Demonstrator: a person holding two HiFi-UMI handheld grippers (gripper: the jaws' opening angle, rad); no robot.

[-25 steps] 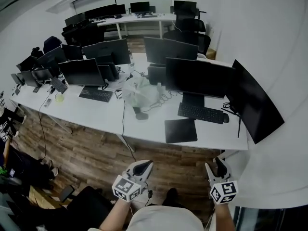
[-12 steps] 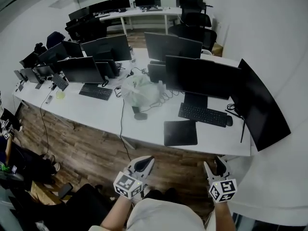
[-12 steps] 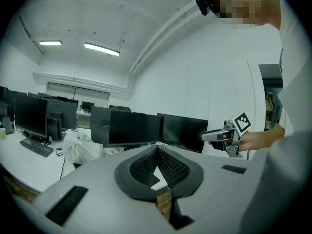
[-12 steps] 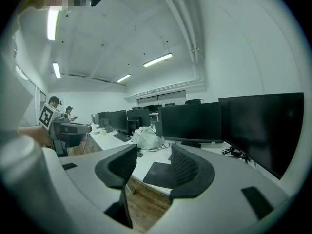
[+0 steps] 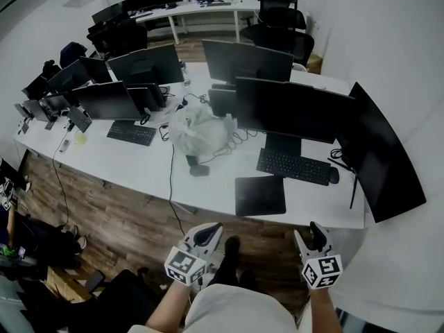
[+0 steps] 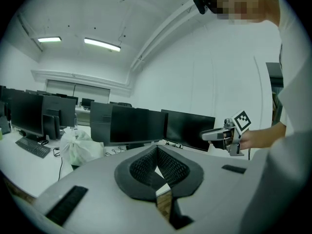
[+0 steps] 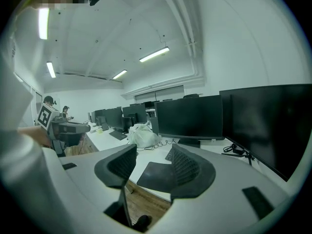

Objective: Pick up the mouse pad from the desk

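Low in the head view, right of centre, the right gripper (image 5: 317, 234) is held with its jaws parted and nothing between them. The left gripper (image 5: 207, 233), at lower centre, is seen with its jaws drawn together, likewise empty. Both are carried over the wooden floor (image 5: 132, 220), short of the near edge of the desk (image 5: 139, 161). The mouse pad (image 5: 260, 195) (a dark rectangle) lies flat on that desk, just right of the frame's centre, at the near edge and just in front of a keyboard (image 5: 294, 166). In the right gripper view it is framed between the parted jaws, well beyond them. No part of the pick-up is judged done: the reach, the grip and the lift are all left.
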